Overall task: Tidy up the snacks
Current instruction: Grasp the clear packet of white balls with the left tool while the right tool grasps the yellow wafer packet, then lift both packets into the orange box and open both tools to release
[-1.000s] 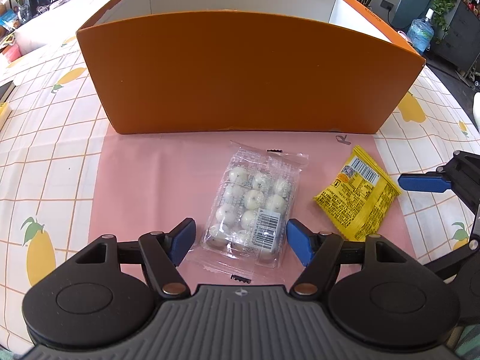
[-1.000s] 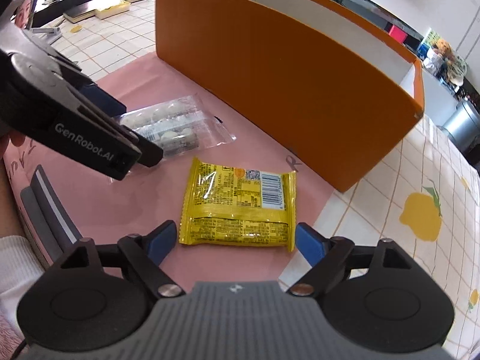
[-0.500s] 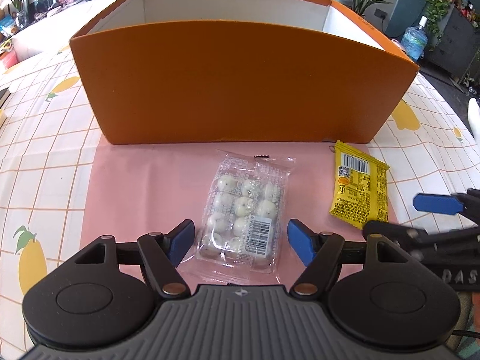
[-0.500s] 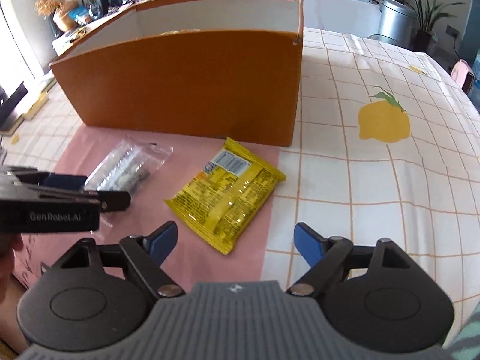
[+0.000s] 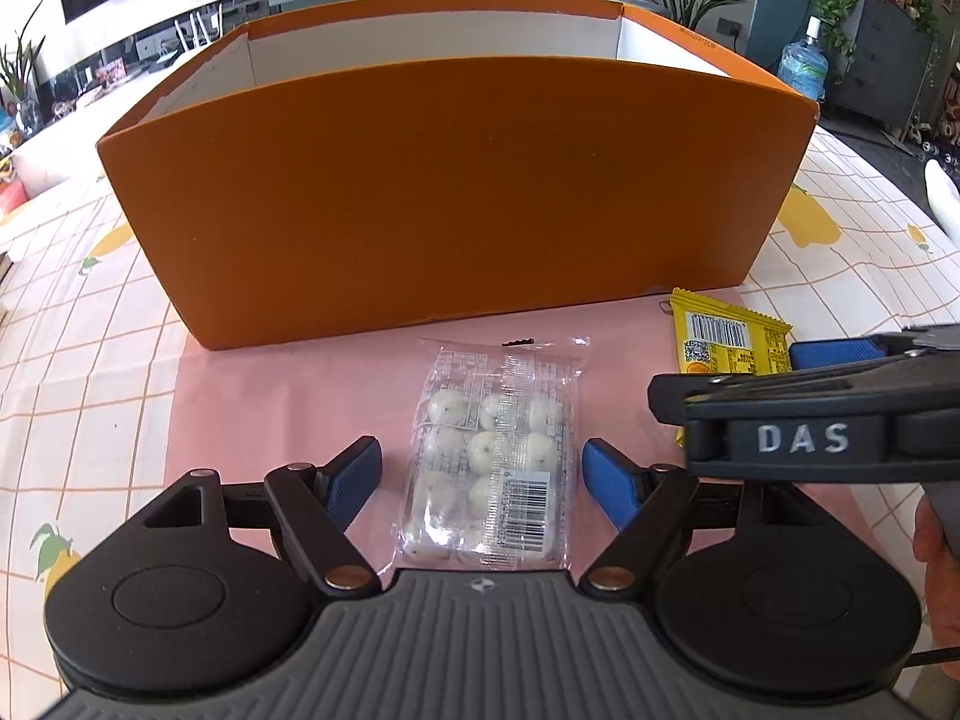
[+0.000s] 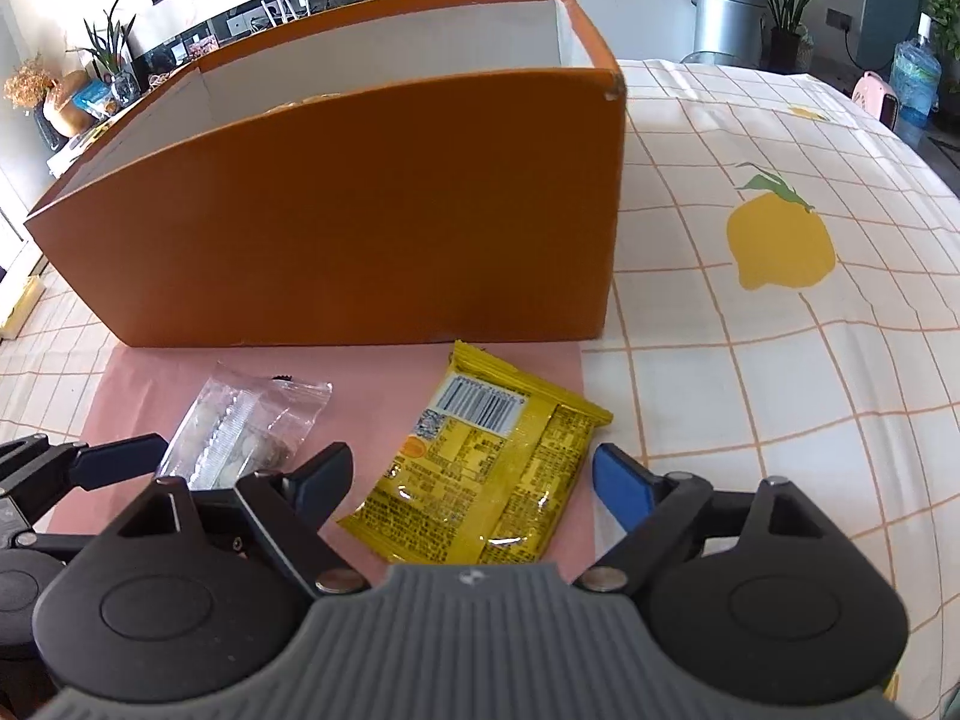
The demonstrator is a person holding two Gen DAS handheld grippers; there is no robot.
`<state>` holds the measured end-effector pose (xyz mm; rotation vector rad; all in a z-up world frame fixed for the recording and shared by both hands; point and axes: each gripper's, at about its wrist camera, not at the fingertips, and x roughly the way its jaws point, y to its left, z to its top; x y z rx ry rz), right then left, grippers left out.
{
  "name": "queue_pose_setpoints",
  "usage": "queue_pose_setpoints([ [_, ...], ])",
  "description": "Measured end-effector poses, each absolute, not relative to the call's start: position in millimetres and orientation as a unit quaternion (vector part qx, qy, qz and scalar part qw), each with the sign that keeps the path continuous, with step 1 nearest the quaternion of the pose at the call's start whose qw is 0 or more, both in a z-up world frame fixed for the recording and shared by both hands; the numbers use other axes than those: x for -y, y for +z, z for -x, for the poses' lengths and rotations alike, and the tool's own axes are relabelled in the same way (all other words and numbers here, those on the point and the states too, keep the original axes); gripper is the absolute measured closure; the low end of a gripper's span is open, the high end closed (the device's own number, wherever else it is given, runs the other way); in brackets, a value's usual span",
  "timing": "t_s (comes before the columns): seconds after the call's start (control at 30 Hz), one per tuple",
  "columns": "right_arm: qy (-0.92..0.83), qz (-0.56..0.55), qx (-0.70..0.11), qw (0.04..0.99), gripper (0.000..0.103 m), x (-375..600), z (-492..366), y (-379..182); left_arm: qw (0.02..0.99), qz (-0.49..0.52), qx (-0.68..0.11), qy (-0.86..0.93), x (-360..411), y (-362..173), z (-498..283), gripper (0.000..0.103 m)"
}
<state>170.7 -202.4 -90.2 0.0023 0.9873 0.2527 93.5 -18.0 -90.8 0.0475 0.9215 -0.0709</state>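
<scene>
A clear packet of white round sweets point(image 5: 492, 450) lies on the pink mat point(image 5: 288, 396), between the open fingers of my left gripper point(image 5: 480, 474). It also shows in the right wrist view point(image 6: 240, 432). A yellow snack packet point(image 6: 486, 468) lies on the mat between the open fingers of my right gripper point(image 6: 474, 480). In the left wrist view the yellow packet point(image 5: 720, 336) is partly hidden behind the right gripper's body. Neither gripper holds anything. A big orange box point(image 5: 456, 192) with a white inside stands just behind both packets.
The table has a white cloth with an orange grid and lemon prints point(image 6: 780, 246). The orange box point(image 6: 360, 210) blocks the way forward. Something yellowish shows inside it over the rim. Bare cloth lies to the right of the mat point(image 6: 780, 420).
Both grippers have dropped lower and closer to the table. The right gripper has swung round to face the box, with the yellow packet now between its fingers.
</scene>
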Motion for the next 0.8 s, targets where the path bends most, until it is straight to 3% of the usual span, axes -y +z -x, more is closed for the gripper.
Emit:
queue_pose_setpoints([
  [0.1,0.117,0.022,-0.463,0.878,0.02,198.9,-171.2,-92.8,0.897,-0.025,-0.44,-0.038,17.9,-92.6,-92.7,0.015],
  [0.17,0.112,0.04,-0.458,0.881,0.028,196.9,-170.6,-92.7,0.898,-0.025,-0.438,-0.039,17.5,-93.6,-92.9,0.016],
  [0.3,0.112,0.048,-0.453,0.883,0.035,199.5,-168.6,-93.1,0.899,-0.028,-0.433,-0.054,17.3,-91.9,-90.9,0.032],
  [0.4,0.118,0.049,-0.453,0.882,0.038,201.4,-169.3,-93.0,0.899,-0.03,-0.432,-0.057,18.0,-91.1,-90.4,0.036],
  [0.8,0.136,0.066,-0.459,0.876,0.046,208.6,-151.6,-88.2,0.894,0.059,-0.442,-0.043,-2.8,-83.1,-91.8,0.044],
])
